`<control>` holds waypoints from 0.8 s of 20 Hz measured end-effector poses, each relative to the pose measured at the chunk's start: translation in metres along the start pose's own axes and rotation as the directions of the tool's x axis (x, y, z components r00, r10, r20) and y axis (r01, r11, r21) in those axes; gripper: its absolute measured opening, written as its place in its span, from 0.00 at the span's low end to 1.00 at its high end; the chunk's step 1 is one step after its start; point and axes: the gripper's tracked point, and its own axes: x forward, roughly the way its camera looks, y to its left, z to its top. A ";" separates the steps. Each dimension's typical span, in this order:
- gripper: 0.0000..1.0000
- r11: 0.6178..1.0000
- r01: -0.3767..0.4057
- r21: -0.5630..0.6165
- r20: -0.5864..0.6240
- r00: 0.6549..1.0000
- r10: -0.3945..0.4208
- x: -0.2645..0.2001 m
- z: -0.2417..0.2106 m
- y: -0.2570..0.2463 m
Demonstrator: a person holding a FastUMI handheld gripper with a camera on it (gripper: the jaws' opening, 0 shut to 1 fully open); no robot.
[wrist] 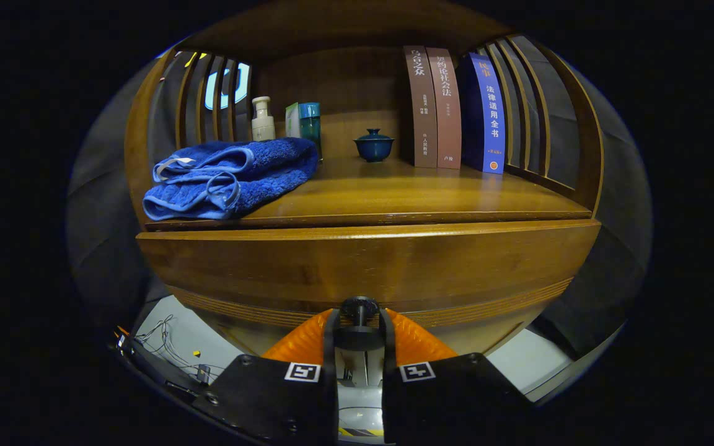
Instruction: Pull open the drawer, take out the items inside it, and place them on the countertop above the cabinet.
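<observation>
A wooden cabinet faces me, its drawer front [369, 266] a broad brown panel just under the countertop [406, 195]. A small dark round knob [359, 308] sticks out of the drawer's lower middle. My gripper [359, 328] is shut on the knob, one finger pressing on each side of its stem. The drawer front looks flush with the cabinet or barely out; its inside is hidden. A folded blue towel [230, 176] lies on the left of the countertop.
At the back of the countertop stand a cream pump bottle [263, 119], a teal box and jar [305, 122], a small dark lidded cup [374, 145] and three upright books [453, 108]. Slatted wooden sides close both ends. Loose cables [168, 347] lie on the grey floor, lower left.
</observation>
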 end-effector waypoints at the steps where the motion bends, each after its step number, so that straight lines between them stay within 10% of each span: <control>1: 0.32 1.000 -0.001 -0.002 -0.006 1.000 0.001 -0.006 -0.003 0.000; 16: 0.32 1.000 -0.015 0.009 -0.116 0.993 0.016 -0.129 -0.067 0.001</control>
